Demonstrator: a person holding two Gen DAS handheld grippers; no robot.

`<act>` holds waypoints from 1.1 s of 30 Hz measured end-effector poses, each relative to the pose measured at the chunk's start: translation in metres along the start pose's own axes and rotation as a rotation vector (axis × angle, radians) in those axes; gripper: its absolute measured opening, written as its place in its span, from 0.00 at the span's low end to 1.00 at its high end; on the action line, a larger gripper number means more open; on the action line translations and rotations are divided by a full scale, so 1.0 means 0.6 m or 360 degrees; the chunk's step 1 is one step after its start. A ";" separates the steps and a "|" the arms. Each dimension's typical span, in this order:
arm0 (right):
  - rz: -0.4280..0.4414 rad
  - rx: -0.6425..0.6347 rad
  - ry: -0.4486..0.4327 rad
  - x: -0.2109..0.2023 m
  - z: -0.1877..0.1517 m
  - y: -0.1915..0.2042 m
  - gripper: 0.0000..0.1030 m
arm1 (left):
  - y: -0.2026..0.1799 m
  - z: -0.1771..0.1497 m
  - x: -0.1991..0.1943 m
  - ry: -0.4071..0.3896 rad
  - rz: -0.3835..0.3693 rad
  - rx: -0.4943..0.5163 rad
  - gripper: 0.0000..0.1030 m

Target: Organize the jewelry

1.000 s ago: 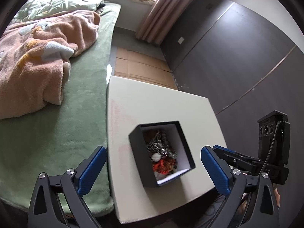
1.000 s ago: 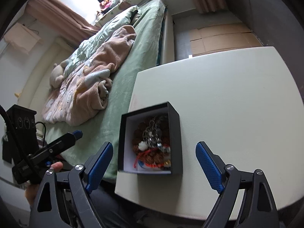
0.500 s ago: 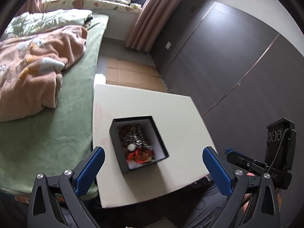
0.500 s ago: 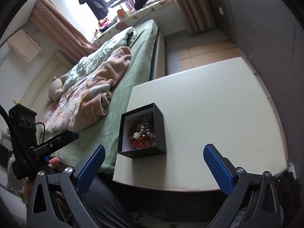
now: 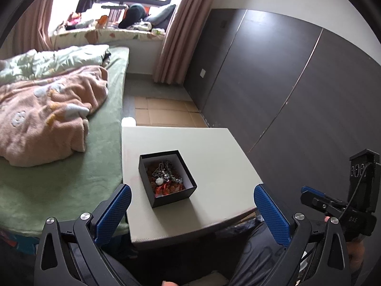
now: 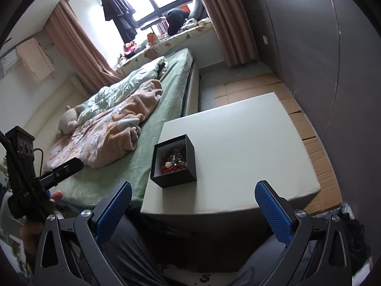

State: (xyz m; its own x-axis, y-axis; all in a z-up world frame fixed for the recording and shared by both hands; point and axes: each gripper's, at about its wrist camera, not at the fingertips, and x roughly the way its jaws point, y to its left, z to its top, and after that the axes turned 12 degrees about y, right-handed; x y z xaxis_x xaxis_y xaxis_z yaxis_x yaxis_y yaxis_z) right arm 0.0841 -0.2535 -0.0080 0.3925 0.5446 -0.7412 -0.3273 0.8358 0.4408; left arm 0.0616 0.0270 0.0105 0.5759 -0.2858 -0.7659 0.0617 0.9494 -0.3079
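A black open box [image 5: 166, 178] [image 6: 175, 162] stands on the pale table [image 5: 214, 162] [image 6: 238, 147], near the edge that meets the bed. Inside lies a tangle of jewelry [image 5: 165, 176] [image 6: 175, 160]: silver chains, brown beads, a white piece and red cord. My left gripper [image 5: 191, 211] is open, held back from the table's near edge with nothing between its blue pads. My right gripper [image 6: 193, 208] is also wide open and empty, short of the table. Each gripper's body shows at the side of the other's view.
A bed [image 5: 59, 171] with a green sheet and a pink blanket [image 5: 47, 119] runs along the table's left side. A dark panelled wall [image 5: 297, 95] stands on the right. Flattened cardboard [image 5: 164, 114] covers the floor beyond the table. A person's legs sit below the near edge.
Both grippers have pulled back and up from the box, which now looks smaller and farther. The right gripper's jaws have spread a little wider. The box has stayed put.
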 end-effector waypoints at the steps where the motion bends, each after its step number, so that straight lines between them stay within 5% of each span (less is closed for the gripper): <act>1: -0.0008 -0.0006 -0.0011 -0.007 -0.005 0.002 1.00 | -0.004 -0.005 -0.008 -0.0010 0.0005 0.0008 1.00; 13: -0.0084 -0.0036 -0.0145 -0.088 -0.056 0.023 1.00 | -0.036 -0.038 -0.060 -0.0100 0.0057 0.0098 1.00; 33: -0.0124 0.0019 -0.0173 -0.109 -0.078 0.003 1.00 | -0.057 -0.051 -0.065 -0.0116 0.0025 0.0116 1.00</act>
State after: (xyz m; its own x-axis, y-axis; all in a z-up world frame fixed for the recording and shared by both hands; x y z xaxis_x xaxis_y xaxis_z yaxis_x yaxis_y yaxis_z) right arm 0.0175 -0.2912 0.0177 0.5073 0.4819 -0.7144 -0.2820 0.8762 0.3907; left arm 0.0122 0.0018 0.0337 0.6350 -0.2628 -0.7264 0.1094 0.9615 -0.2522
